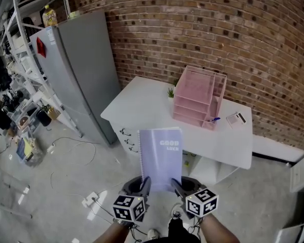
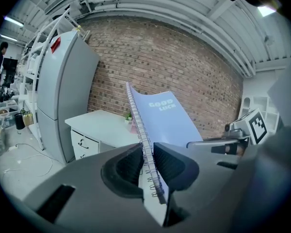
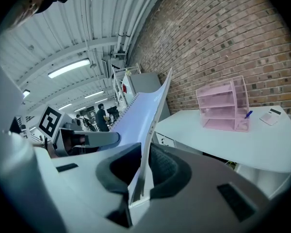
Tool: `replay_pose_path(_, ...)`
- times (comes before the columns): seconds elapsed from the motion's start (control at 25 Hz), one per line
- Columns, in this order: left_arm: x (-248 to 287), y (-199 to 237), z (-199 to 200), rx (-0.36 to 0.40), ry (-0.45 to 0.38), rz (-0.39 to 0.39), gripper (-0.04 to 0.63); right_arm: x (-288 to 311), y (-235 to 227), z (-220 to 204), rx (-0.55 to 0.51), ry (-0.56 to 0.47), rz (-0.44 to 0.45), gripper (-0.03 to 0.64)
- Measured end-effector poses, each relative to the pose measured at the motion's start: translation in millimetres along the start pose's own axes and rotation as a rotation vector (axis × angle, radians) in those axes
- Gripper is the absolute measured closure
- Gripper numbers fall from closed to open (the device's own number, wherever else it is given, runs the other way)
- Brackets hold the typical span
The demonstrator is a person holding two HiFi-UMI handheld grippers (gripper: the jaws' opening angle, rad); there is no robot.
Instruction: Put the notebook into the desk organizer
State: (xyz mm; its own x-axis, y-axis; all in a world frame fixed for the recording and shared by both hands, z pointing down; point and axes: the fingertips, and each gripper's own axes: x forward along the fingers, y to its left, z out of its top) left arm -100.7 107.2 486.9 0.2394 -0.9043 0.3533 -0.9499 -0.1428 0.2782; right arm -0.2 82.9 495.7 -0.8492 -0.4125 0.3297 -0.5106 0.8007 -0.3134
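On notebook [image 1: 161,158] cover, "GOOD LUCK", both tongs clamped

The lavender spiral-bound notebook [image 1: 161,158] has a smooth, matt card cover and a thin metal wire coil [image 2: 146,144]. The pink desk organizer [image 1: 195,97] is fine mesh. The white surface [image 1: 142,108] looks smooth, the red brick wall [image 1: 218,29] rough, and the grey floor [image 1: 71,196] faintly glossy.

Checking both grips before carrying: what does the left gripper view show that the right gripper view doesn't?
Only left gripper view: the left gripper shut on the notebook at its wire spiral. Only right gripper view: the right gripper shut on its unbound side, and a blue pen in the pink organizer. Both: notebook, white desk, brick wall.
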Motion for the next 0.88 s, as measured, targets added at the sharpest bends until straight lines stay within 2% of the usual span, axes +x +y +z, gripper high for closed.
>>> replay_pose_path(0.48,125.6,-1.0,39.2,-0.003,0.018,0.02,0.526,39.4,-120.5,43.4,0.034,0.013,0.022,0.566)
replay_pose_path(0.88,193.0,-8.5,56.6,-0.007,0.029,0.009,0.526,51.8,-185.1,63.3,0.065,0.012,0.011,0.568)
